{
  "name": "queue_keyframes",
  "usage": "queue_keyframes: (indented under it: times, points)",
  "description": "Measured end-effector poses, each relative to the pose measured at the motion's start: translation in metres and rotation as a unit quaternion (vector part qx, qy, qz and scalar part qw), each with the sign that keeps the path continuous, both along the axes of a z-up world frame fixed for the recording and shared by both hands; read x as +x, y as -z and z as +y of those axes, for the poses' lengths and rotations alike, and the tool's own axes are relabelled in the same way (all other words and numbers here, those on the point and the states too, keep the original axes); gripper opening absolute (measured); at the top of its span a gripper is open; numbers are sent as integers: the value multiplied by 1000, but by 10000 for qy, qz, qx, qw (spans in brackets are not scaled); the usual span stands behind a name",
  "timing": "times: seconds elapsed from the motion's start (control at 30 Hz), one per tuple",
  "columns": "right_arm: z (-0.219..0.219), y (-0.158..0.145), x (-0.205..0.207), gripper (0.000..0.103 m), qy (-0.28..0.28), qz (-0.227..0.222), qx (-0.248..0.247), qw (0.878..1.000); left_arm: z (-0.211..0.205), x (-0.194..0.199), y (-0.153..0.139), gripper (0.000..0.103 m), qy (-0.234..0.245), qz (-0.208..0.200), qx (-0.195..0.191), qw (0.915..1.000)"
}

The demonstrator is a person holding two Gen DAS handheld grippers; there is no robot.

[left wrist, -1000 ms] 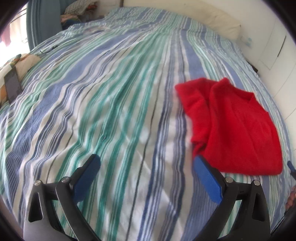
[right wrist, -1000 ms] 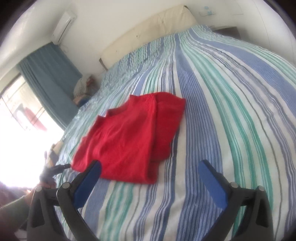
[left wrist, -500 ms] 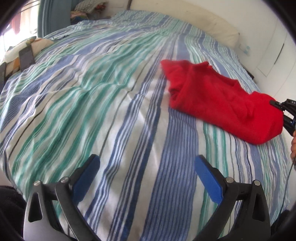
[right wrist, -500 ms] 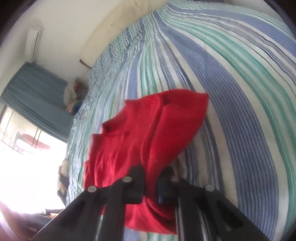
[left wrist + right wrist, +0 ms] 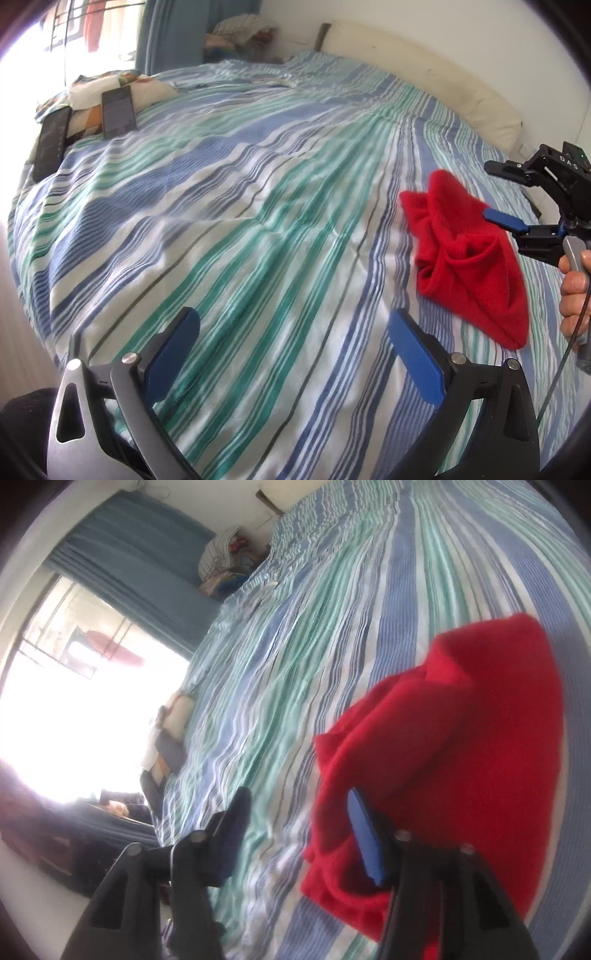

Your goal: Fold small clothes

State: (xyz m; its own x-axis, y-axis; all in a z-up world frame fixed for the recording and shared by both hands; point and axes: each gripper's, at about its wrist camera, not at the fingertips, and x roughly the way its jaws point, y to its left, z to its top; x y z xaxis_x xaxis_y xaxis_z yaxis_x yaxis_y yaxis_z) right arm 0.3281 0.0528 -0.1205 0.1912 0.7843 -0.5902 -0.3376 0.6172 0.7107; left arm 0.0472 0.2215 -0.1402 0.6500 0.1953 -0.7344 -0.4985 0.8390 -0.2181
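A red knit garment (image 5: 469, 266) lies bunched and folded over on the striped bedspread (image 5: 258, 221), at the right of the left wrist view. My left gripper (image 5: 295, 325) hovers open over bare sheet, well to the left of the garment, with nothing in it. My right gripper (image 5: 496, 194) reaches in from the right edge just above the garment's far side, its jaws opening. In the right wrist view the garment (image 5: 461, 738) fills the right half. My right gripper (image 5: 299, 830) has only striped sheet and the garment's loose edge between its parted fingers, and the pads press on nothing.
Two dark phones (image 5: 118, 110) (image 5: 51, 142) rest on a patterned pillow at the bed's left edge. A cream headboard cushion (image 5: 424, 74) runs along the far side. A pile of clothes (image 5: 240, 31) sits by the blue curtain. A person's hand (image 5: 574, 288) holds the right gripper.
The right gripper shut on the garment's near edge, carried it over toward the far side, then parted its jaws. The flat garment is now bunched. The left wrist view has swung left.
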Motion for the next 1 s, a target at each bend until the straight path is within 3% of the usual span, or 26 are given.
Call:
queue_keyframes:
  times: [0.1,0.17,0.27,0.33,0.4,0.53,0.6,0.67,0.7,0.87,1.0]
  points:
    - [-14,-11,-9,62,-3,-81,602,9982,2,-2,-2,102,-39,-91,-97,9999]
    - [-30,-25,-13,62,-14,-350,536,9979,3,-1,-2,102,-40,-132,-167,9998]
    - [-43,-33,-17,61,-28,-880,-591,9944,1,3,0,102,-4,-120,-290,9995]
    - [-39,-22,-23,50,-237,-984,-1275,9867,-2,5,3,102,49,-78,-346,9994]
    - [-25,-4,-31,40,-502,-956,-1602,9812,-6,6,4,102,100,-53,-329,9994]
    - [31,40,-57,30,-1142,-965,-2039,9675,-15,5,6,102,195,73,-110,9997]
    - [60,58,-76,30,-1514,-1195,-2444,9503,-16,5,7,102,218,130,-41,9997]
    - [72,56,-92,34,-1621,-1670,-2726,9335,-16,4,6,102,220,133,-16,9997]
    - [70,51,-96,40,-1647,-1756,-2709,9320,-17,4,6,102,227,129,-17,9997]
    - [10,3,-116,40,-1338,-2220,-2348,9368,-22,9,5,102,352,152,42,9993]
    - [-43,-6,-125,41,-766,-2405,-2436,9364,-28,10,6,102,422,182,60,9989]
